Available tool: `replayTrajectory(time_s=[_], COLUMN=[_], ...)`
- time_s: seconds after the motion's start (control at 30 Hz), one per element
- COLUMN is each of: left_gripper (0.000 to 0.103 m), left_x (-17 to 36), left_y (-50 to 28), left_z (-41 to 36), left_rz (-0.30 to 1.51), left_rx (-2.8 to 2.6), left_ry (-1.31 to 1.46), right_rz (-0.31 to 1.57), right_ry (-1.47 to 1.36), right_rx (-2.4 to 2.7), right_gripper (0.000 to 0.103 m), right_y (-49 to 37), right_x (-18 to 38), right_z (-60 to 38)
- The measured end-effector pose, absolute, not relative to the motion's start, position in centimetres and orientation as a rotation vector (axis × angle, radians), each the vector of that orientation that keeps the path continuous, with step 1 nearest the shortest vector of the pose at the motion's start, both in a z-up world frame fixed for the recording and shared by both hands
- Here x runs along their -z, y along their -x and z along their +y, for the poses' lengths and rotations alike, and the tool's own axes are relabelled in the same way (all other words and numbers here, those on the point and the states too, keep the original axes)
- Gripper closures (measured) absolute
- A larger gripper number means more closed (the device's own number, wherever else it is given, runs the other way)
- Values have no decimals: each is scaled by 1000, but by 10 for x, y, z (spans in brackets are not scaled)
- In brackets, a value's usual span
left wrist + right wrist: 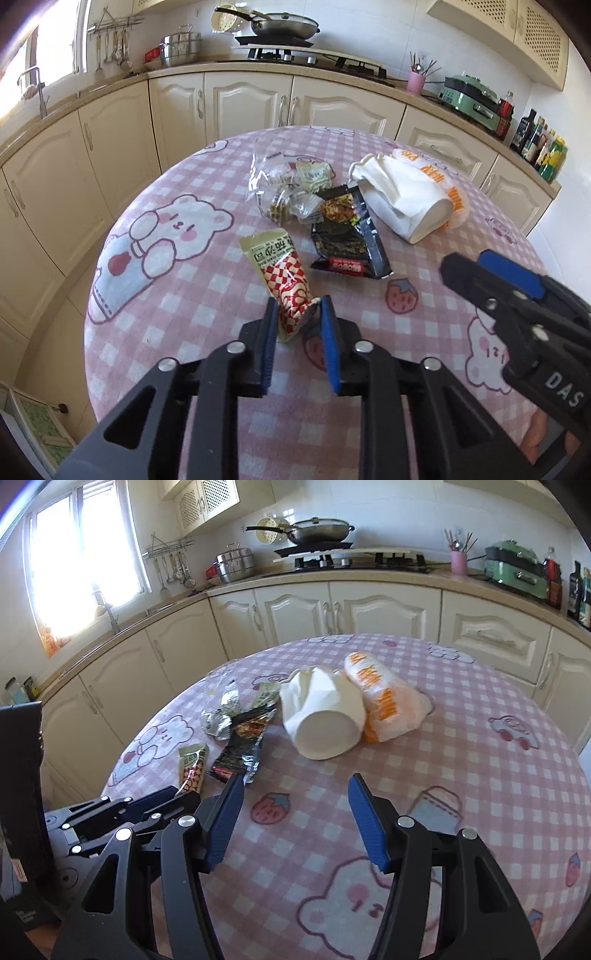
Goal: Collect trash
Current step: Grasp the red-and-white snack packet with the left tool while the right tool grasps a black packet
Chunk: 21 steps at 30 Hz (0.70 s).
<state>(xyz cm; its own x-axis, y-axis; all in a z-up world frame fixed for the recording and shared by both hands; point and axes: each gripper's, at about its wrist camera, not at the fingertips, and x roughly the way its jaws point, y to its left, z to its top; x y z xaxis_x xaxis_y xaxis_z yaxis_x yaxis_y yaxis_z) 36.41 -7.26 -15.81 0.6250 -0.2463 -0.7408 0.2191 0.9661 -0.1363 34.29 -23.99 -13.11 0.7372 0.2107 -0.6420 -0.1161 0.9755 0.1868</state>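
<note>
**Left tool at the near end of the checked sachet**

The red-and-white checked sachet (282, 275) lies flat on the counter (192, 288), nearest of the litter to the person. Its long axis runs from the crimped cream end, which points away and a little left, down to the near end, which sits right between the blue pads of the left tool (295, 314). The jaws stand narrow on either side of that near end, close against it; whether they already pinch the foil I cannot tell. The sachet lies nearly in line with the tool, so the grip takes it across its width at the tail.

Just beyond and to the right lies the black snack wrapper (349, 240), with a crumpled clear bag (284, 184) of small wrappers behind it. Further right, a white paper cup (325, 716) lies on its side, its base towards the right tool, touching an orange-printed plastic bag (388, 705).

The right tool (295, 801) hovers above bare cloth, jaws wide and empty, well short of the cup. The left one is clearly the nearer to the sachet; my judgement is that the coming move is a squeeze and lift there, with the thin tail liable to slip out.
</note>
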Motion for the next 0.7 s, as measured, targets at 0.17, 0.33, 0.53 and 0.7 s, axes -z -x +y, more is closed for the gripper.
replayTrajectory(time_s=[0.17, 0.33, 0.53, 0.7], left_gripper=[88, 89, 88, 88], left_x=[146, 140, 139, 138], left_y=[-356, -356, -356, -351], left_z=[-42, -10, 8, 10], left_rz=[782, 755, 747, 737], left_rx=[233, 196, 200, 222], left_ry=[102, 154, 193, 209], right_rz=[771, 814, 882, 860], right_ry=[-138, -108, -73, -42], right_rx=[-219, -212, -202, -189], right_gripper=[47, 47, 62, 75], right_y=[-356, -378, -400, -391], right_x=[135, 138, 153, 149], right_z=[-219, -196, -183, -183])
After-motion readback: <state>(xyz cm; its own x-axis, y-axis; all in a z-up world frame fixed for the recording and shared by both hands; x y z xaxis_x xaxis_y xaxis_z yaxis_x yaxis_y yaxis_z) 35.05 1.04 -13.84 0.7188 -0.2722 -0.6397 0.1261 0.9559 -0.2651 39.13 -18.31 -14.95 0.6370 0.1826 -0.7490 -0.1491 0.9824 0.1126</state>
